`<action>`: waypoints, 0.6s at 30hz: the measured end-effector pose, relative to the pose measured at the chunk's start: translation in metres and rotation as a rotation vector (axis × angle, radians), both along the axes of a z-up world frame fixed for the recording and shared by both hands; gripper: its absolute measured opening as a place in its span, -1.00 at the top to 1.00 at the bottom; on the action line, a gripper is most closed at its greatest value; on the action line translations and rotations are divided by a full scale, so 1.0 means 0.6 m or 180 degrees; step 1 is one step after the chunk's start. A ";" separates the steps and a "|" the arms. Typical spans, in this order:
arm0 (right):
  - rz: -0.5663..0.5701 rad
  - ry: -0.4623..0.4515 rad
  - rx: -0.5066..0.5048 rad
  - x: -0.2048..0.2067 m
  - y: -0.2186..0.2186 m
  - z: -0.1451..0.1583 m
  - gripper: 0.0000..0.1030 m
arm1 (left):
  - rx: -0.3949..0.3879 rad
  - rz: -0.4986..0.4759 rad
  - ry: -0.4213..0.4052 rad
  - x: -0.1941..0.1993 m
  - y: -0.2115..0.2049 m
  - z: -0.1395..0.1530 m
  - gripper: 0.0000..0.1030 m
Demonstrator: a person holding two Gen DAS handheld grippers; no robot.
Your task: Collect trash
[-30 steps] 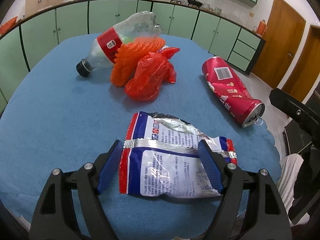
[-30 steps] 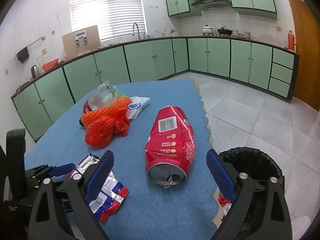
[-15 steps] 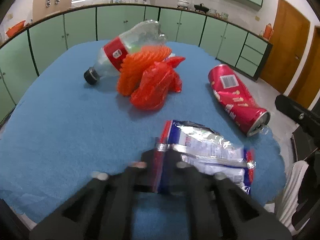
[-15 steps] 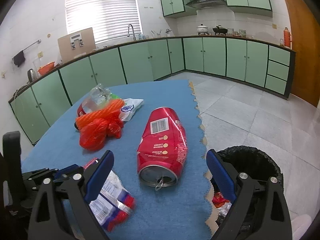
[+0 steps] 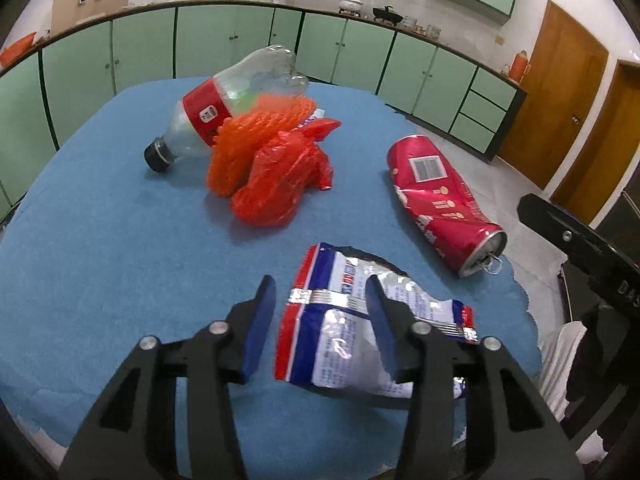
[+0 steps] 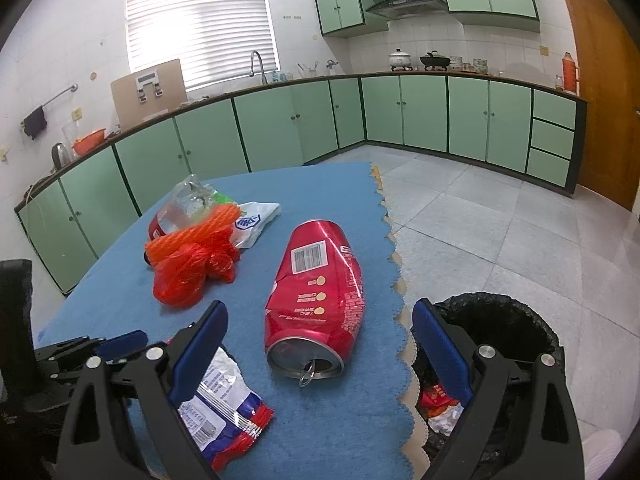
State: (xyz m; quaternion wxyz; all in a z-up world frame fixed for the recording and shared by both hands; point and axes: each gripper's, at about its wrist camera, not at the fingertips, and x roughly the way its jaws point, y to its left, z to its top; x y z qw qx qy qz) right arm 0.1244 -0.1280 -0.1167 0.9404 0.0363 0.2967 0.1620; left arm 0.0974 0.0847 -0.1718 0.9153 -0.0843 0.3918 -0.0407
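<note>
Left wrist view: the left claw [image 5: 322, 320] hangs low over the blue desk [image 5: 100, 240], its jaws partly apart and opening. The left edge of the snack wrapper [image 5: 344, 340] lies between the blue pads; the right pad sits over the wrapper, the left pad stands clear of it, so nothing is gripped. The wrapper lies flat near the desk's front edge. Beyond it sit a red plastic bag [image 5: 280, 184] touching an orange mesh [image 5: 252, 136] and a clear plastic bottle [image 5: 224, 112] lying on its side. A dented red can [image 5: 440, 204] lies to the right, near the desk's edge.

Right wrist view: the right claw [image 6: 320, 344] is spread wide and holds nothing. The red can [image 6: 320, 292] lies on the desk between its pads, further ahead, its opened end facing the camera. The wrapper [image 6: 224, 404] lies at lower left, partly behind the left pad. A black-lined trash bin [image 6: 500, 332] stands on the floor just beside the desk's scalloped edge, with scraps inside.
</note>
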 end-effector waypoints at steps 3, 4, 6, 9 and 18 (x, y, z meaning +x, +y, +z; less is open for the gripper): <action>-0.0018 -0.0001 0.0004 0.002 -0.004 0.000 -0.78 | 0.0037 -0.0036 0.0085 0.002 -0.012 -0.006 -0.12; -0.0022 -0.0002 0.0009 0.002 -0.004 0.000 -0.78 | 0.0060 -0.0035 0.0128 0.003 -0.015 -0.011 -0.15; -0.0029 -0.0008 0.0011 0.002 -0.006 0.001 -0.78 | 0.0067 -0.0048 0.0236 0.006 -0.020 -0.024 -0.17; -0.0036 -0.0014 0.0011 0.003 -0.008 0.001 -0.78 | 0.0147 -0.0071 0.0242 0.004 -0.030 -0.028 -0.21; -0.0052 -0.0016 0.0025 0.007 -0.008 0.000 -0.78 | 0.0328 0.0129 0.0189 -0.005 -0.041 -0.030 0.58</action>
